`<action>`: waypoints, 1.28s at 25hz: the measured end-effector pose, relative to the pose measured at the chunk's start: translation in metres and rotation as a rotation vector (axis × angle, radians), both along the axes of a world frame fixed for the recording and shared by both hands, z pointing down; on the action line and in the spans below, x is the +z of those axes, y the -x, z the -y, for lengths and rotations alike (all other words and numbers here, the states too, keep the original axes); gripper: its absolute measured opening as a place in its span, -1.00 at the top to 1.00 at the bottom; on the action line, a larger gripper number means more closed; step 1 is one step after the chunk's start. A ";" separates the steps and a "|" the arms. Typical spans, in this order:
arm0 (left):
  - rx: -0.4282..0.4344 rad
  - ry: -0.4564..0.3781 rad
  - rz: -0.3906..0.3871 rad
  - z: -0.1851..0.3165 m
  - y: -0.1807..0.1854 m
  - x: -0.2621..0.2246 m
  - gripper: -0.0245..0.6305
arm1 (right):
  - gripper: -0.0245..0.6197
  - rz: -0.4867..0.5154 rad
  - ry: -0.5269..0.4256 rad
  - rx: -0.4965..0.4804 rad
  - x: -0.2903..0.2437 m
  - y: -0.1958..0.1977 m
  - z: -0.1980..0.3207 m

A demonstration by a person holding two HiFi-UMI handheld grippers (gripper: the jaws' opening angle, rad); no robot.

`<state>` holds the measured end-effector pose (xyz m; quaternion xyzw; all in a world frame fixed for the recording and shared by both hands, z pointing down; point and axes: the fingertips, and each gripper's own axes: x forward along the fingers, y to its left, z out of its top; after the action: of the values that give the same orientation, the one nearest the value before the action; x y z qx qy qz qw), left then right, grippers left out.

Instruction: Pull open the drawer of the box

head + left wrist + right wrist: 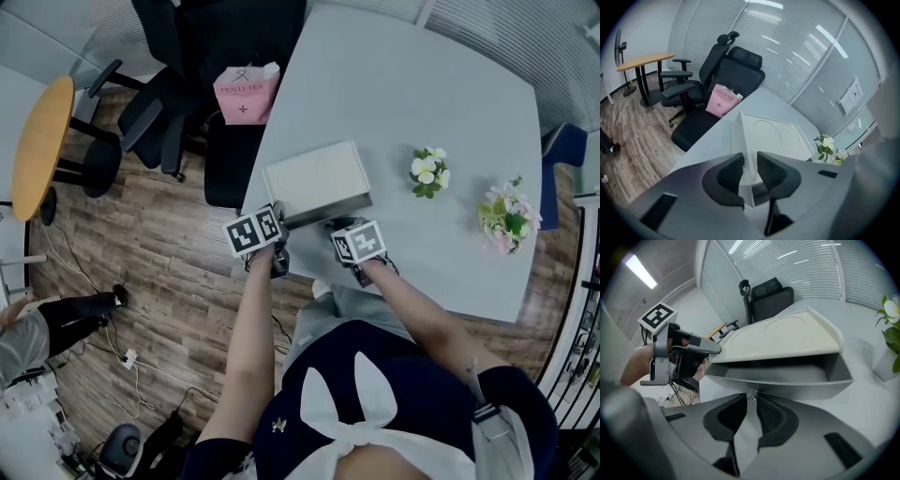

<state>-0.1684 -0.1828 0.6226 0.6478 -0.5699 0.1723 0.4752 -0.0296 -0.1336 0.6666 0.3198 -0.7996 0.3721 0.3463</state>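
Right gripper (751,398) is pinched on the tiny clear knob (751,394) at the front of the grey drawer (787,377) – jaws nearly together with the knob right at their tips. The drawer sits partway out of the white box (780,337), so you can see a dark gap under the box top. Left gripper (750,157) is clamped on the box's near corner (the vertical edge runs straight up between the two black pads), bracing it from the side.

The box itself sits flat on the pale grey table (422,84), close to the edge nearest the person, with both grippers just in front of it. Further along the table are two little flower pots – a white-flowered one (428,172) near the box and a pinkish one (507,217) out by the right edge. Past the far side of the table there's a pink bag (246,96) resting on a black office chair (726,75), and a round wooden table (42,141) off to the left.
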 end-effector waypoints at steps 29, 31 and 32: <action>-0.007 -0.010 0.002 0.000 0.000 0.001 0.60 | 0.70 -0.014 0.027 -0.023 0.001 -0.006 -0.024; -0.006 -0.012 0.001 0.000 0.000 0.001 0.60 | 0.70 -0.017 0.032 -0.028 0.001 -0.007 -0.026; -0.005 -0.012 0.001 0.000 0.000 0.001 0.60 | 0.70 -0.016 0.035 -0.029 0.001 -0.008 -0.027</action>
<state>-0.1681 -0.1830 0.6235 0.6492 -0.5727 0.1678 0.4715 -0.0216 -0.1062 0.6677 0.3049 -0.7946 0.3784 0.3639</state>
